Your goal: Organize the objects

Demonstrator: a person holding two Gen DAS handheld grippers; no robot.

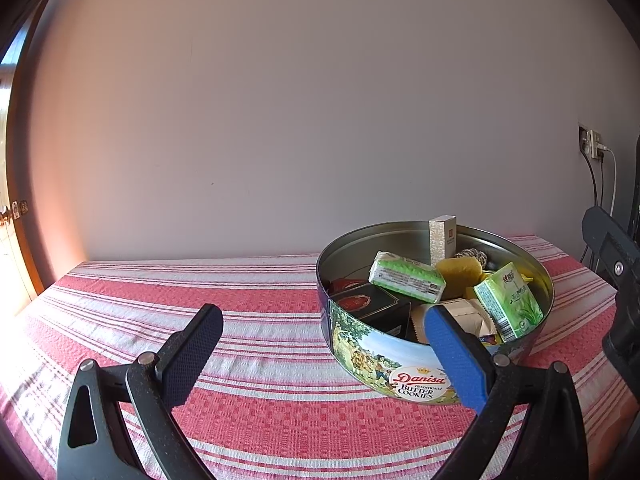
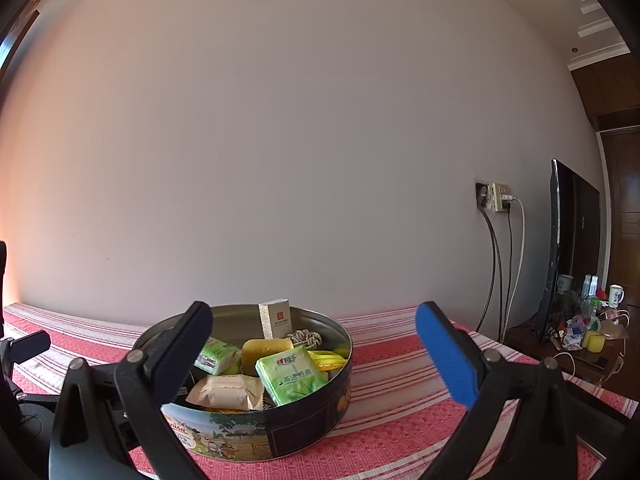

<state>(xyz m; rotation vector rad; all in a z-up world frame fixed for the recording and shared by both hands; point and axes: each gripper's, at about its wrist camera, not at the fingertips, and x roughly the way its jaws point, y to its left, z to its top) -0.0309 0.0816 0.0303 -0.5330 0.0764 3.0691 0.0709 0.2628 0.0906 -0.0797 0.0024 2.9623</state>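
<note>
A round Danisa butter cookie tin [image 1: 384,364] stands open on a red and white striped tablecloth [image 1: 248,408]. It holds several items: a green wrapped snack [image 1: 406,277], a green drink carton [image 1: 510,302], a yellow sponge [image 1: 458,270], a white upright box [image 1: 442,238], a beige packet [image 1: 466,316] and a dark box [image 1: 372,304]. My left gripper [image 1: 320,356] is open and empty, left of the tin. My right gripper [image 2: 314,354] is open and empty, just in front of the tin [image 2: 304,428], with the carton [image 2: 292,374] and the beige packet [image 2: 228,392] between its fingers in view.
A plain wall runs behind the table. A wall socket with cables [image 2: 496,198] sits at the right. A flat screen [image 2: 554,248] and a cluttered low table [image 2: 588,332] stand beyond the table's right edge. A door frame [image 1: 16,208] is at the far left.
</note>
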